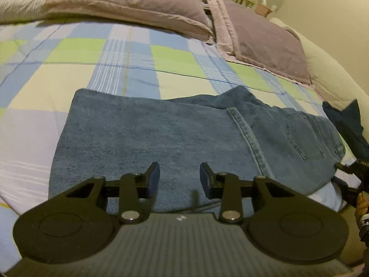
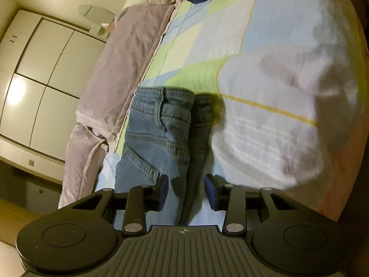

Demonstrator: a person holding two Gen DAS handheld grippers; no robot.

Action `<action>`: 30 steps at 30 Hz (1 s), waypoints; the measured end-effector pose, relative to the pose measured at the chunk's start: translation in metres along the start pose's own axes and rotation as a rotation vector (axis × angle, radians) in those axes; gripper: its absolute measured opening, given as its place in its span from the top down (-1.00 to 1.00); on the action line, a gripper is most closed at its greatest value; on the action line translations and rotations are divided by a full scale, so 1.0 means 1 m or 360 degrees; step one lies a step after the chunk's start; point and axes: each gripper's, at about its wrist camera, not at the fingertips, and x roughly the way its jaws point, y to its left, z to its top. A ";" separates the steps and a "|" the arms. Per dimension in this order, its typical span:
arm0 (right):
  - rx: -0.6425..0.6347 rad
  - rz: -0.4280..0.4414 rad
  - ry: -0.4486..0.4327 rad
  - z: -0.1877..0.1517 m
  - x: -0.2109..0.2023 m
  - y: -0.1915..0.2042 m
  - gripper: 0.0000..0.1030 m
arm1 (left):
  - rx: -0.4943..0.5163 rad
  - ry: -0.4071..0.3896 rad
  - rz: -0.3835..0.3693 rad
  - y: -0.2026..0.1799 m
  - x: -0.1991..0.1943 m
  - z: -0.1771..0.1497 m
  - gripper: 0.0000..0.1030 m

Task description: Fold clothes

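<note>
The left gripper [image 1: 180,177] points forward and down, its two blue-padded fingers [image 1: 154,179] standing apart with a clear gap between them and nothing pressed by either pad. The right gripper [image 2: 186,191] is likewise angled down (its view is rolled sideways, so the wrist is turned), fingers [image 2: 164,190] parted, neither pad seen pressing on anything. At the right edge of the left wrist view, part of the other gripper shows.

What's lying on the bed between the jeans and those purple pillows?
Nothing: in the left wrist view, only bare checked bedspread separates the jeans from the pillows.
</note>
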 end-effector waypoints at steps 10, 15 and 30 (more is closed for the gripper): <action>0.0030 0.0015 -0.0061 0.010 0.030 -0.007 0.24 | -0.0170 0.0011 -0.0010 0.030 0.019 -0.004 0.53; 0.0051 0.0065 -0.0058 0.012 0.027 -0.014 0.38 | -0.0257 0.0000 -0.0041 0.038 0.015 -0.004 0.56; -0.0535 -0.0323 -0.0098 0.000 0.037 0.035 0.72 | -0.0251 0.0043 0.0042 0.051 0.011 -0.004 0.78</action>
